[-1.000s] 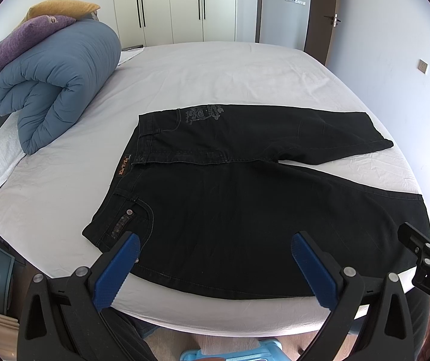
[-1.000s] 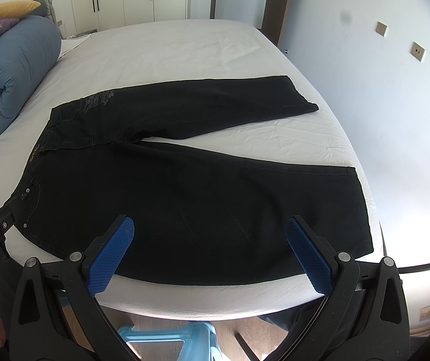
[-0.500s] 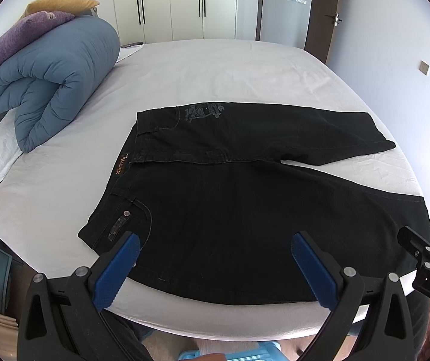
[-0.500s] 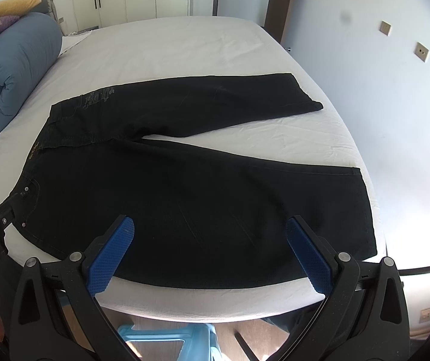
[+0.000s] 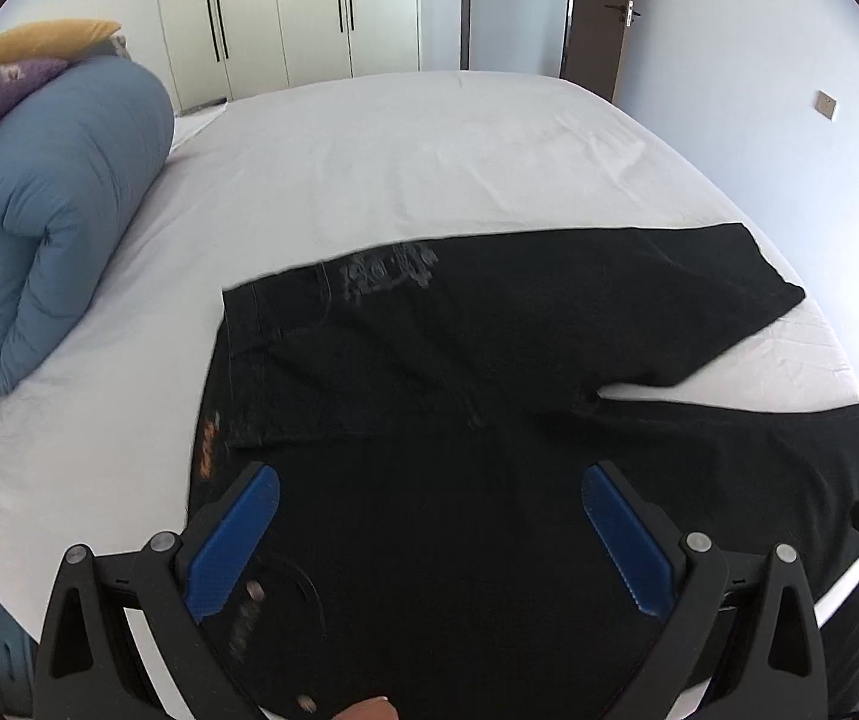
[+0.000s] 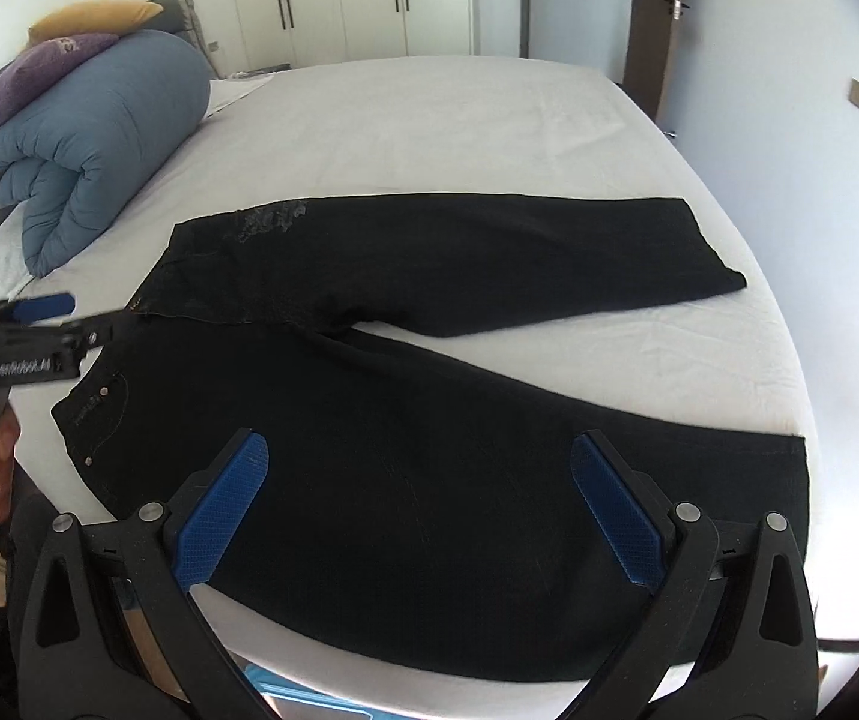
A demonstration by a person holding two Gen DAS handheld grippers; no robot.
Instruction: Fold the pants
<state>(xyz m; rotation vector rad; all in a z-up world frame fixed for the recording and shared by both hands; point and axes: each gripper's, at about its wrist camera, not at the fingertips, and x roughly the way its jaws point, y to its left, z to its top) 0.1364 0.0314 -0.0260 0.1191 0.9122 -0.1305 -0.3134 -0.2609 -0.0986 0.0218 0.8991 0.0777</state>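
Note:
Black pants point(image 5: 489, 372) lie flat on the white bed point(image 5: 399, 168), waistband to the left, both legs spread out to the right; they also show in the right wrist view point(image 6: 429, 420). My left gripper point(image 5: 429, 546) is open and empty, low over the waistband and pocket end of the near leg. My right gripper point(image 6: 420, 510) is open and empty, over the middle of the near leg. The left gripper also shows in the right wrist view point(image 6: 39, 330), by the waistband.
A rolled blue duvet point(image 5: 51, 228) with purple and yellow pillows point(image 5: 9, 72) lies at the bed's left side. White wardrobes point(image 5: 309, 6) and a door stand behind the bed. A wall runs along the right. The bed's near edge is just under the grippers.
Both grippers have moved forward and lower over the pants. The left one has advanced over the waistband end. Both stay open.

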